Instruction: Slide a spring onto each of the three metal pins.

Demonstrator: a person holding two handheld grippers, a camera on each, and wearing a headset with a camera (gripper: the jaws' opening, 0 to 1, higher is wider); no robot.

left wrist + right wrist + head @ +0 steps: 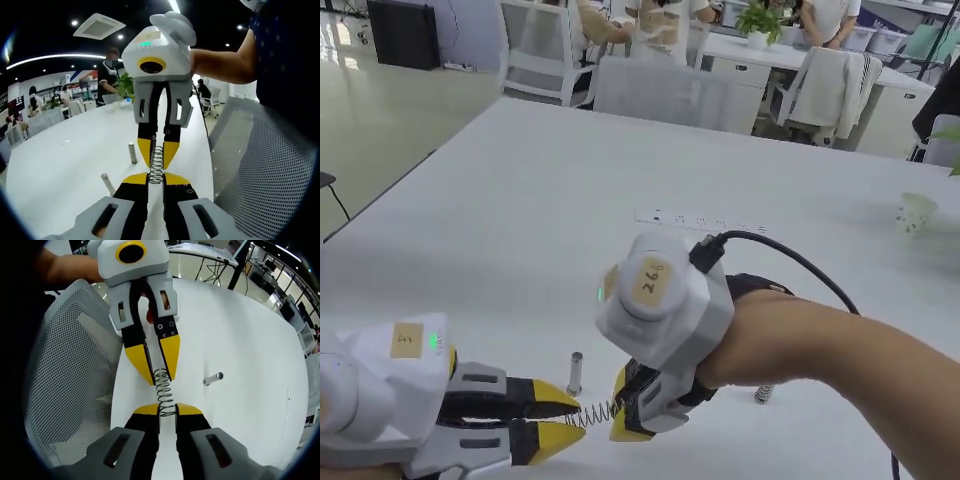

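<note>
Both grippers meet on one spring (596,412), low over the near part of the white table (550,200). On my head view the left gripper (576,418) comes in from the lower left. The right gripper (619,410) faces it tip to tip, and each set of jaws is pinched on one end of the coil. The spring's long axis lies about level. It runs left to right from one pair of yellow tips to the other, in line with both tools, and its turns stand visibly apart. In the left gripper view it points straight ahead from my jaws into the opposite ones. One bare pin (575,372) stands upright just behind the spring, not touching it. A second pin (132,152), farther off in the left gripper view, is also upright and already carries a coil of its own.
</note>
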